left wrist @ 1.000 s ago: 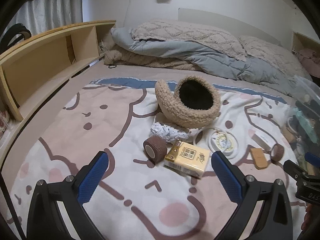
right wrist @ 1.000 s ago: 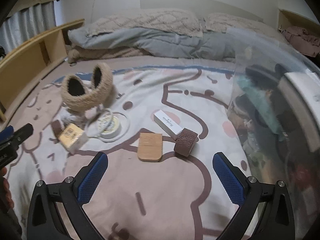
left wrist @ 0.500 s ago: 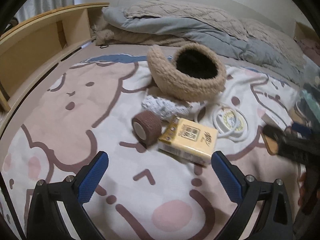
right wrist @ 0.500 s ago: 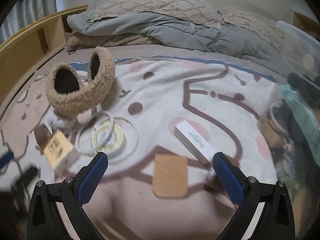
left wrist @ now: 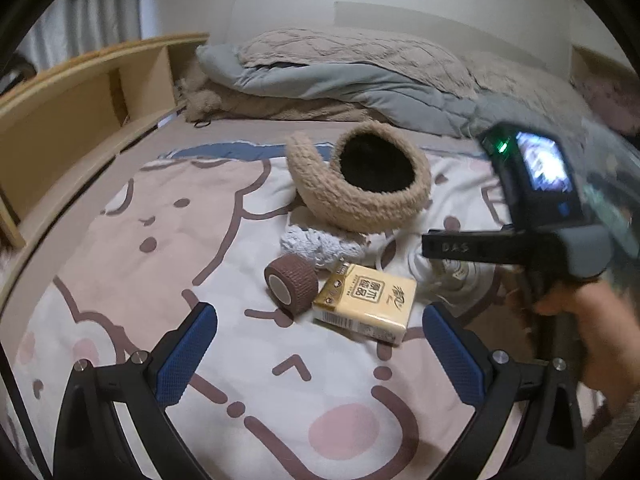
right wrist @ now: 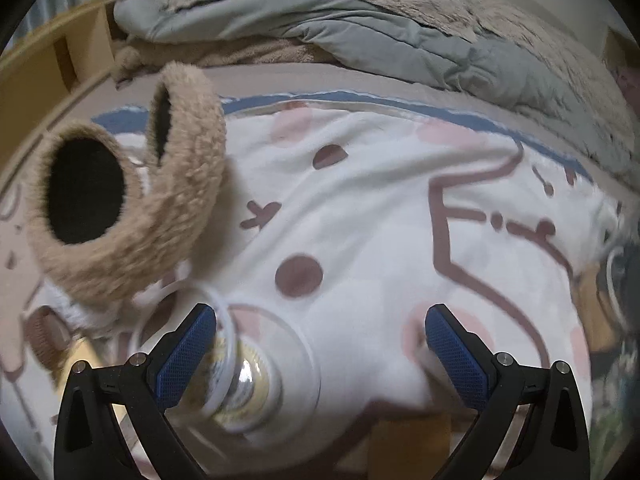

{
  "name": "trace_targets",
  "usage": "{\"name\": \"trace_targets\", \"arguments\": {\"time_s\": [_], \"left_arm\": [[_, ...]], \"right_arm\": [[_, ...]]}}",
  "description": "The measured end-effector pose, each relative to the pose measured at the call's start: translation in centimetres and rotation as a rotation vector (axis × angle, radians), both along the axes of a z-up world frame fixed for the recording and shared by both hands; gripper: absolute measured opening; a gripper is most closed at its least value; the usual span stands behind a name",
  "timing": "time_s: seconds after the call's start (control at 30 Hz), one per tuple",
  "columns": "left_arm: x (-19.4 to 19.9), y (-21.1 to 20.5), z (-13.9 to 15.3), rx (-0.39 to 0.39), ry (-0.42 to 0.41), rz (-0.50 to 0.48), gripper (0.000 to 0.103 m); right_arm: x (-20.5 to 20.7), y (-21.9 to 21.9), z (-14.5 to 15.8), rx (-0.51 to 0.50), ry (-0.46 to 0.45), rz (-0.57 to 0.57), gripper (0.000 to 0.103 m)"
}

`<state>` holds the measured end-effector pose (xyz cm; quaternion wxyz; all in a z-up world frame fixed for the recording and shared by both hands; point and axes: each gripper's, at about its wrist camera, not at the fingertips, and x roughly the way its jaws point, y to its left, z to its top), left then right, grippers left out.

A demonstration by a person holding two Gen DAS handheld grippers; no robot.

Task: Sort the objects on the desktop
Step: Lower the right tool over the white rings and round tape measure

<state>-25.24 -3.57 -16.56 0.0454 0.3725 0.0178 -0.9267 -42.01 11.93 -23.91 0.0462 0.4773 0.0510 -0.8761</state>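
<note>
My left gripper point(left wrist: 320, 356) hangs open above the blanket, just short of a brown bandage roll point(left wrist: 291, 289) and a yellow tissue pack point(left wrist: 366, 304). Behind them lie a white lace scrunchie point(left wrist: 316, 246) and fuzzy tan earmuffs point(left wrist: 360, 184). My right gripper point(right wrist: 320, 354) is open and low over the bed. Its left finger point(right wrist: 186, 356) sits beside a round clear case point(right wrist: 244, 384) ringed by a white cable. A tan card point(right wrist: 408, 448) shows at the bottom edge. The earmuffs point(right wrist: 132, 208) stand far left, and the view is blurred.
A hand point(left wrist: 592, 336) holds the right tool's camera housing point(left wrist: 536, 184) at the right of the left wrist view. A clear bin point(right wrist: 616, 320) of items stands at the right. A wooden shelf point(left wrist: 80, 108) runs along the left, piled bedding point(left wrist: 360, 76) behind.
My right gripper has moved forward and left, down toward the round case; the white box and second brown roll left its view. The right tool now fills the right of the left view.
</note>
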Motion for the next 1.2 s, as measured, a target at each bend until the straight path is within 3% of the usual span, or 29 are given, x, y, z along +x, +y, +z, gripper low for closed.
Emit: {"name": "trace_targets", "arguments": {"time_s": [0.13, 0.47, 0.83, 1.13, 1.2], "left_arm": [[-0.1, -0.7, -0.2, 0.043, -0.019, 0.018, 0.103], [1.0, -1.6, 1.2, 0.097, 0.005, 0.057, 0.103], [2.8, -1.3, 1.9, 0.097, -0.018, 0.049, 0.103], [5.4, -1.6, 2.4, 0.113, -0.030, 0.054, 0.103], [5.8, -1.2, 2.3, 0.088, -0.039, 0.044, 0.103]], "right_arm": [[0.3, 0.6, -0.8, -0.025, -0.013, -0.004, 0.103], [6.1, 2.7, -1.1, -0.020, -0.010, 0.021, 0.103], [14.6, 3.8, -0.9, 0.010, -0.030, 0.049, 0.103], [20.4, 6.4, -0.6, -0.065, -0.097, 0.055, 0.103], [21.6, 7.6, 0.9, -0.113, -0.044, 0.029, 0.103]]}}
